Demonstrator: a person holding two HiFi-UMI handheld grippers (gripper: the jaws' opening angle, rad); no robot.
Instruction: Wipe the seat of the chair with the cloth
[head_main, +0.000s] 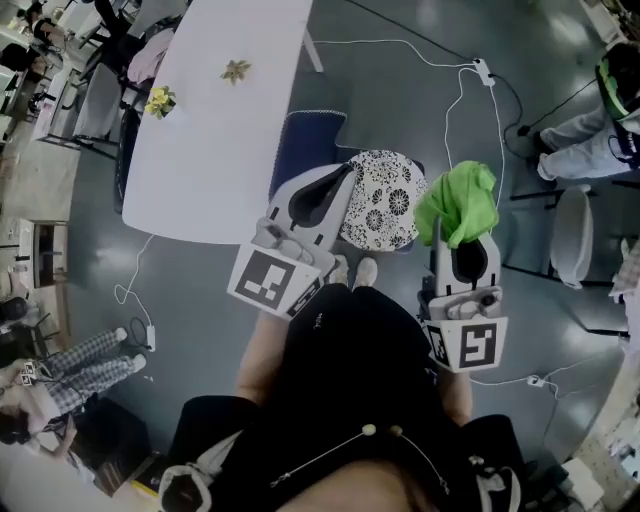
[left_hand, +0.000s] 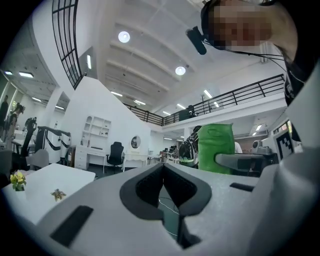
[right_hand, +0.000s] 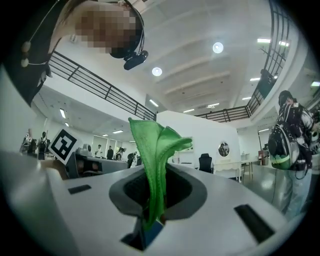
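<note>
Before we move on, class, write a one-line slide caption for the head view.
Above a floral chair seat, right tongs clamp a green cloth; left tongs shut, empty.

chair seat (head_main: 385, 205): left edge behind left claw (head_main: 343, 175) | right edge behind cloth (head_main: 460, 200) | table (head_main: 220, 120): cut off at top

In the middle of the frame, the right gripper (head_main: 452, 243) holds a soft green cloth (head_main: 458, 203). Just left of it is a round chair seat with black and white flowers (head_main: 385, 205). The left gripper (head_main: 341, 181) covers the seat's left edge. A long white table (head_main: 215, 130) fills the upper left.
</note>
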